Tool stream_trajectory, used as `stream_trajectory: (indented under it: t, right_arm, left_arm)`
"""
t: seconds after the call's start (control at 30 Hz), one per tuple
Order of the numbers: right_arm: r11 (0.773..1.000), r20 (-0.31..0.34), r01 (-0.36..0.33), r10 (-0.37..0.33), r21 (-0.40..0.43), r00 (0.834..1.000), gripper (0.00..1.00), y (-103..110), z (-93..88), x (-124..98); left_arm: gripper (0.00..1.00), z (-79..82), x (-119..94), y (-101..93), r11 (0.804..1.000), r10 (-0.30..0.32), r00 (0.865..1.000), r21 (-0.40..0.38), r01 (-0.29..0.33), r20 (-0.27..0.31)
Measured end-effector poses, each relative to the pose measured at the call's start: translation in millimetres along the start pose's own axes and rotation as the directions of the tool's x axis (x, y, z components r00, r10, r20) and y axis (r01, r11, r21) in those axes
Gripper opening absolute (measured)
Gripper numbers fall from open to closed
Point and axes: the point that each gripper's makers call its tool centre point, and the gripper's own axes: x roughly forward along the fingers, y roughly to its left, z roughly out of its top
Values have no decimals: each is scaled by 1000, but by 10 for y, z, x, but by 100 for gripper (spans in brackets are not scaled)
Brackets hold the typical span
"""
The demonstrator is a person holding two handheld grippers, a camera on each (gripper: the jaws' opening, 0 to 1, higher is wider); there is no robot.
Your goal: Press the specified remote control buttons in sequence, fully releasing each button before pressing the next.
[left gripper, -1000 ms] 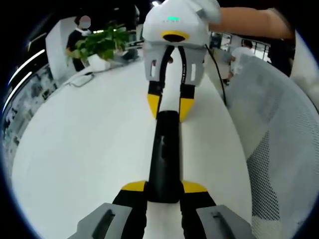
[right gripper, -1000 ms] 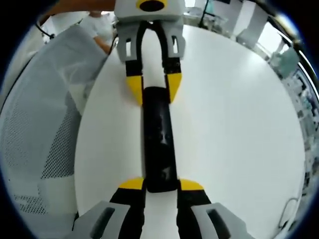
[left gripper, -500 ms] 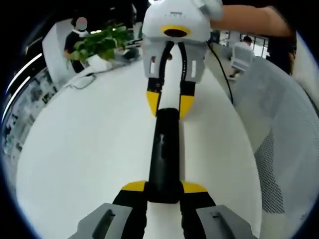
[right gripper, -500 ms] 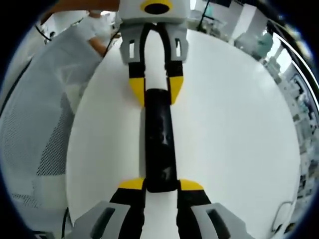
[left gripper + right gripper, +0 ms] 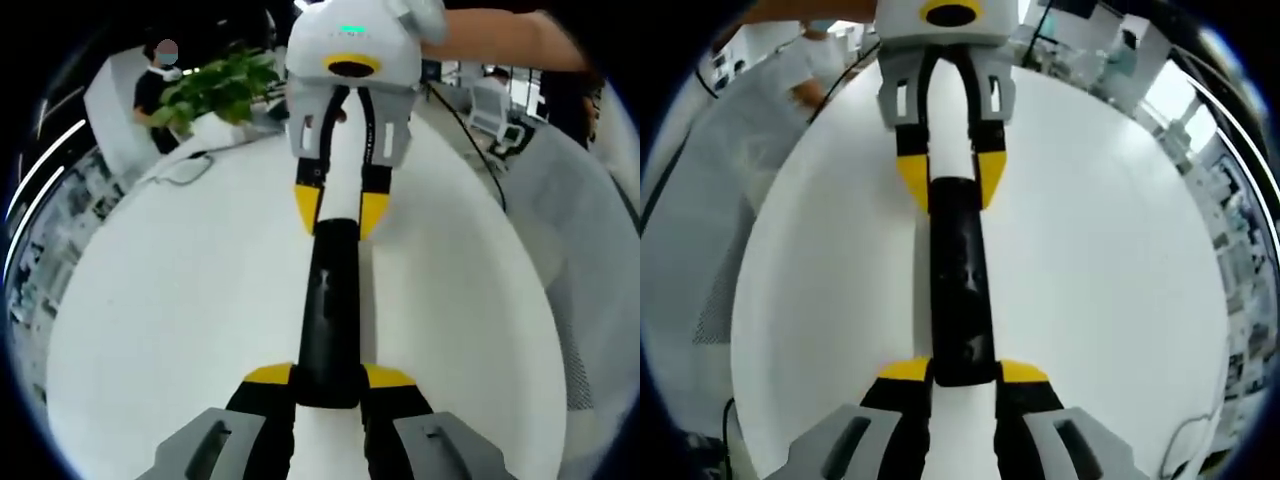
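Left gripper view: left gripper [image 5: 328, 375] at 6 o'clock, yellow tips clamped on the near end of the black remote [image 5: 330, 310]. Remote runs toward 12 above the white table [image 5: 170, 300]; right gripper [image 5: 338, 210] pinches its far end. Plant [image 5: 215, 88] at 11.

Right gripper view: right gripper [image 5: 965, 372] grips the remote [image 5: 960, 290] at 6; left gripper [image 5: 945, 183] holds the 12 o'clock end above the table [image 5: 1110, 260].

No readable text, labels, brands or numbers anywhere.

The left gripper [image 5: 327, 375] clamps one end of a long black remote control [image 5: 328, 310]. The right gripper [image 5: 336, 212] clamps the far end, above a round white table [image 5: 170, 300].
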Motion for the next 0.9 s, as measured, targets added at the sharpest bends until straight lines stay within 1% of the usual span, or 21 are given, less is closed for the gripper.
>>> stream_trajectory:
  t: [0.37, 0.47, 0.67, 0.9]
  right_arm:
    - [999, 4, 31, -30, -23, 1000, 20, -447, 14, 64]
    - [999, 10, 40, -40, -24, 999, 20, -536, 29, 74]
    - [998, 16, 58, -57, -32, 998, 20, -683, 48, 125]
    - [997, 16, 65, -65, -28, 998, 20, -769, 27, 191]
  left_arm:
    - [23, -30, 53, 431, 1000, 30, 1000, -7, -30, -2]
    - [23, -50, 60, 554, 999, 40, 999, -12, -40, -5]
    - [24, -78, 78, 685, 999, 47, 999, 0, -47, -25]
    - [24, -104, 118, 777, 999, 45, 998, 17, -44, -53]
